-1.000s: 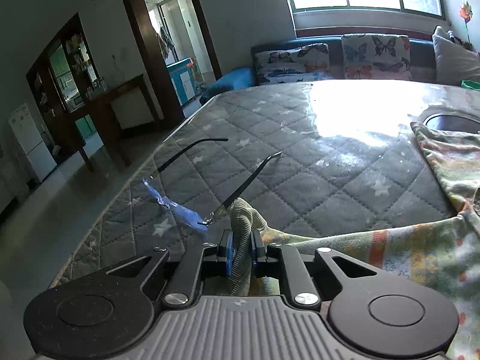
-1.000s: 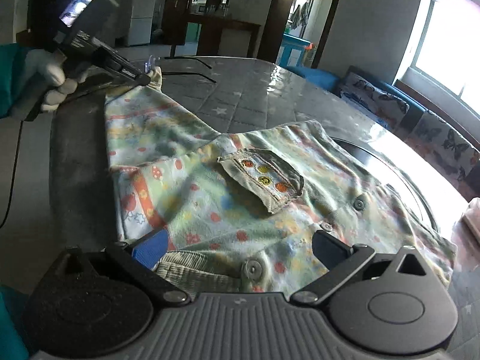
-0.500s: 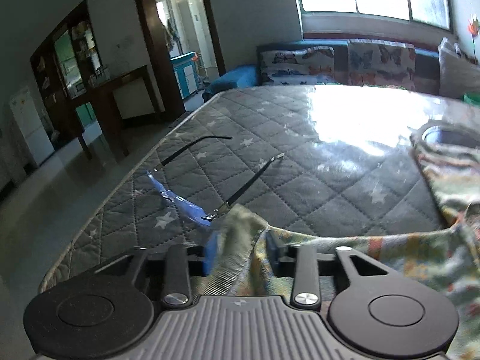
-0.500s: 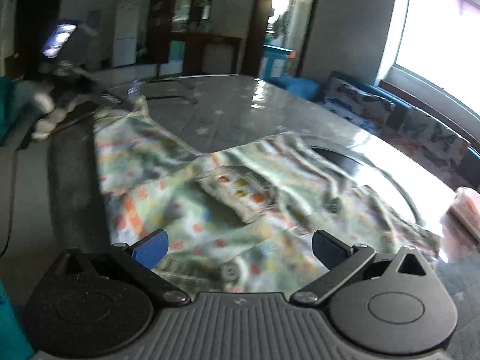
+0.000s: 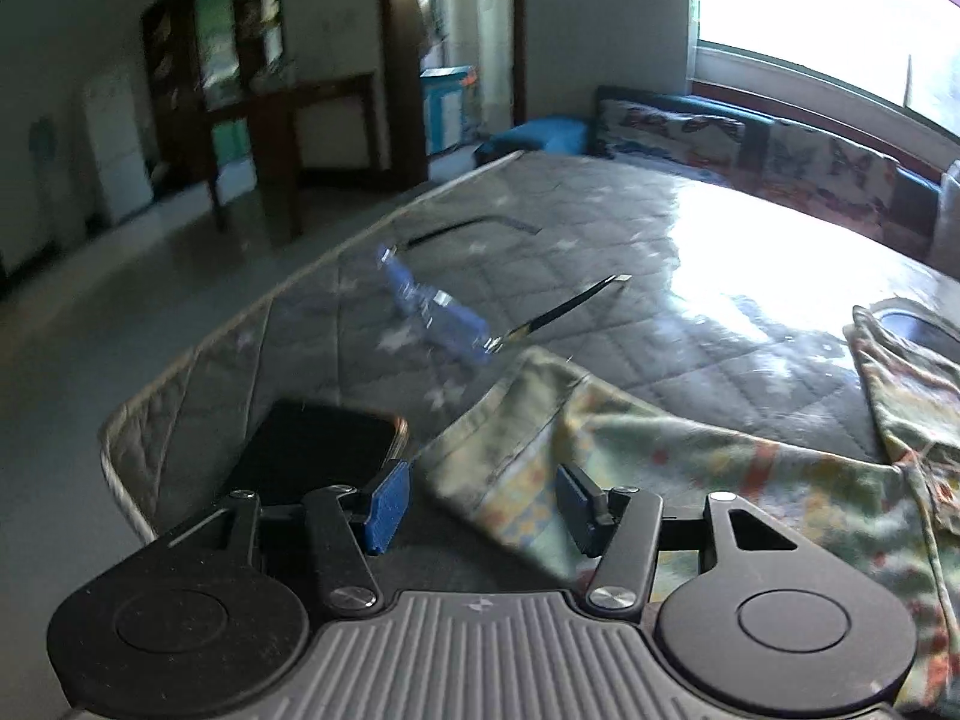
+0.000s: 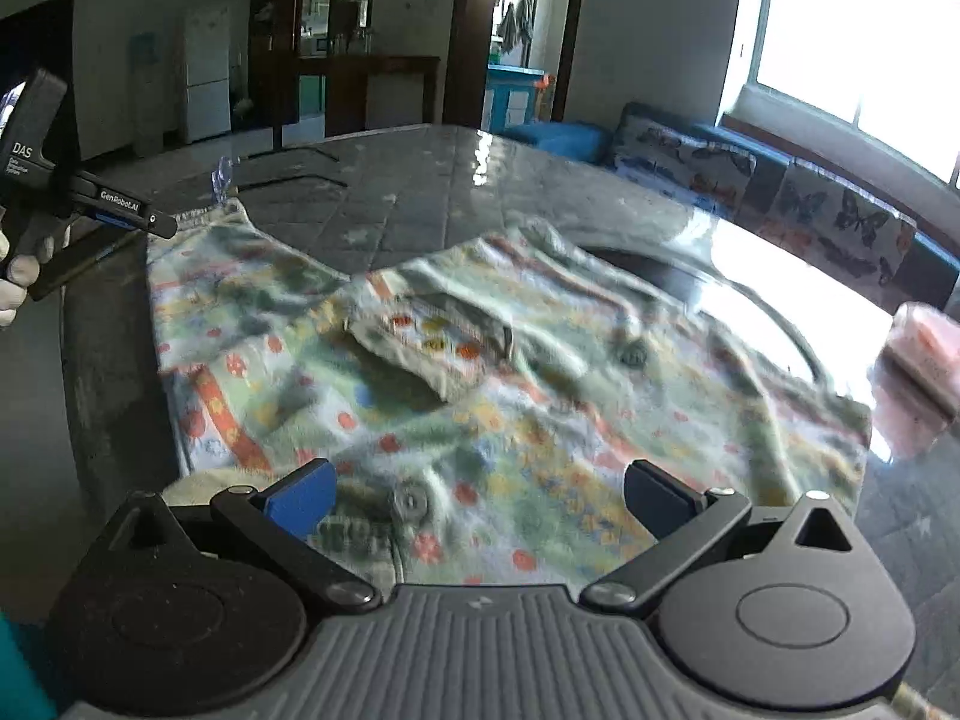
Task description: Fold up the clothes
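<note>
While flat, shirt [image 6: 480, 372], jaws apart.

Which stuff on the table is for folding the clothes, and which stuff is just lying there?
For the folding:
- the patterned shirt, spread out flat
- the left gripper, open
- the right gripper, open

Just lying there:
- the glasses beyond the shirt's sleeve
- the black phone near the table's corner
- the pink thing at the far right, too blurry to name

Bare quilted table cover [image 5: 630, 276] lies open beyond the patterned shirt [image 6: 480, 396]; eyeglasses [image 5: 456, 318] and a dark phone [image 5: 312, 450] crowd the near-left corner; pink cloth [image 6: 924, 348] blocks the far right.
</note>
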Motion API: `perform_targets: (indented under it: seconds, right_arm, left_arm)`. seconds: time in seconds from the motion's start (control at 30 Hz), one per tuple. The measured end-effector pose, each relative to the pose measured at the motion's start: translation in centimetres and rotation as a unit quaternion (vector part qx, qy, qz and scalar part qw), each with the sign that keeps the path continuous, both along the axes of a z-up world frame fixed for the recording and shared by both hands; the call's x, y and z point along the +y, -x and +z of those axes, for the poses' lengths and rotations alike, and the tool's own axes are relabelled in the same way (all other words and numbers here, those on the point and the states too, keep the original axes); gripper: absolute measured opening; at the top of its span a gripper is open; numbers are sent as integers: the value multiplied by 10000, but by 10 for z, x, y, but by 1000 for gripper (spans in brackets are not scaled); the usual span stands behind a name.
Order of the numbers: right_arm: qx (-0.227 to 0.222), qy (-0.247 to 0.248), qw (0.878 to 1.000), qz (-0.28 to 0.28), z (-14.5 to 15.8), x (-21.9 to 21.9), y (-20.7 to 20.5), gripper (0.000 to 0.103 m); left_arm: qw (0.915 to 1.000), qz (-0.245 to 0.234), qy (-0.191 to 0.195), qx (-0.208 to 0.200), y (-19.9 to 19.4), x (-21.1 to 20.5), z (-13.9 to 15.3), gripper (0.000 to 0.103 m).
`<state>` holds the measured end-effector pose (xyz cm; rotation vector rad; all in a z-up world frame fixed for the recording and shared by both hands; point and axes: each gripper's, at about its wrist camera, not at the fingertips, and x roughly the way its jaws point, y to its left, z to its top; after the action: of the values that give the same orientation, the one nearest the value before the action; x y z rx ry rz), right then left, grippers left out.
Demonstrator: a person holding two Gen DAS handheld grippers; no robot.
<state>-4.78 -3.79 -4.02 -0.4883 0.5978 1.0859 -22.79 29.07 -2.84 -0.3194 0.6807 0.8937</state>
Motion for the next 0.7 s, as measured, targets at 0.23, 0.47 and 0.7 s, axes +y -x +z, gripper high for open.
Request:
perform_targets:
  seconds: [0.23,0.47,0.7]
  right_arm:
    - [667,-213,9972,-260,-12,-10,-13,103]
    - [736,-268,9964,-313,-13,-10,-12,103]
    - [708,-218,9968,-311,-12,-9,-10,103]
  left_arm:
    - [9996,201,187,-87,1,5,-5,57]
    - [9991,384,150,-89,-3,8,-6,47]
    - [9988,426,150,-171,-9,8,-1,15]
